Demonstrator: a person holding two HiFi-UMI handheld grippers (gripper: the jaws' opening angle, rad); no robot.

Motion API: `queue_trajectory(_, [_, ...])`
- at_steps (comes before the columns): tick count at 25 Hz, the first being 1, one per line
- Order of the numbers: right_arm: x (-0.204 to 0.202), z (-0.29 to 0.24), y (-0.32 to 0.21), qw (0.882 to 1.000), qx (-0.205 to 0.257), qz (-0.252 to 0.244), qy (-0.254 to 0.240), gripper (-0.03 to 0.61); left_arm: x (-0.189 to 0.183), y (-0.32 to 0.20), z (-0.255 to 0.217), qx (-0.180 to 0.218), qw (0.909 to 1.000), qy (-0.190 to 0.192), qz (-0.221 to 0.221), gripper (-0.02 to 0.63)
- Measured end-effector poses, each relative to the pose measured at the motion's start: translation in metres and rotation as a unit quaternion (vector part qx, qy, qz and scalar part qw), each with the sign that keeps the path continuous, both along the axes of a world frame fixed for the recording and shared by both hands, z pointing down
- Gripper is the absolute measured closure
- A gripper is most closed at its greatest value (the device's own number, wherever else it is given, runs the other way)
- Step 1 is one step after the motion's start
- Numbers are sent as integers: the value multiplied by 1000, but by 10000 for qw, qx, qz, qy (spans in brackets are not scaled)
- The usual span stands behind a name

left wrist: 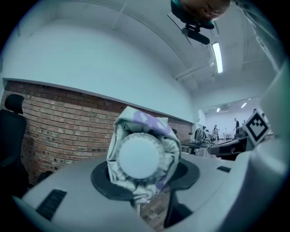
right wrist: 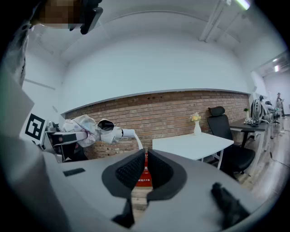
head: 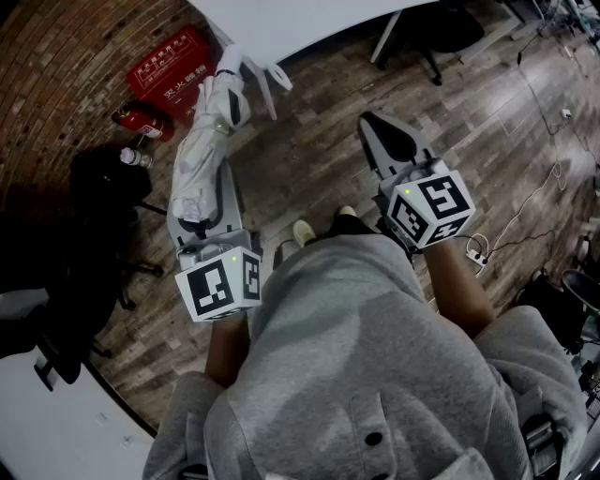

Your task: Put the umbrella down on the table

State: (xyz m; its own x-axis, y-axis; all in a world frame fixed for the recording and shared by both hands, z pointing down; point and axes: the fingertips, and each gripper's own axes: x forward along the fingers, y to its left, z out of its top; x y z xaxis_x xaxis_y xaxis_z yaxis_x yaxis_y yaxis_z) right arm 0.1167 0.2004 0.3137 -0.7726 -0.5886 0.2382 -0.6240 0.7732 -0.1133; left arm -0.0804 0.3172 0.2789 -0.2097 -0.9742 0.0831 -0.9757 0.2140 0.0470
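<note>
A folded white umbrella (head: 206, 150) with pale purple print lies level between the jaws of my left gripper (head: 202, 199), which is shut on it. Its curved white handle (head: 267, 75) points away from me toward the white table (head: 281, 19). In the left gripper view the umbrella's round end cap (left wrist: 140, 156) fills the gap of the left gripper (left wrist: 145, 174). My right gripper (head: 386, 141) hangs to the right, shut and empty. In the right gripper view the right gripper (right wrist: 146, 170) has its pads together, and the umbrella (right wrist: 86, 129) shows at the left, with the table (right wrist: 195, 145) beyond.
A red box (head: 169, 61) and fire extinguishers (head: 141, 122) stand by the brick wall. A black office chair (head: 103, 187) is at the left. A vase of flowers (right wrist: 196, 124) sits on the table. A power strip (head: 478, 248) lies on the wood floor.
</note>
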Motion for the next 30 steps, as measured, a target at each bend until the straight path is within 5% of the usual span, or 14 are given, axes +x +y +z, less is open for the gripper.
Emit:
queue_trajectory(6, [-10, -9, 5, 9998, 187, 30, 32, 546, 0, -1, 0, 5, 9997, -229, -53, 410])
queue_trajectory(30, [-11, -12, 6, 9996, 175, 201, -14, 546, -1, -4, 1, 156, 9997, 76, 151, 410])
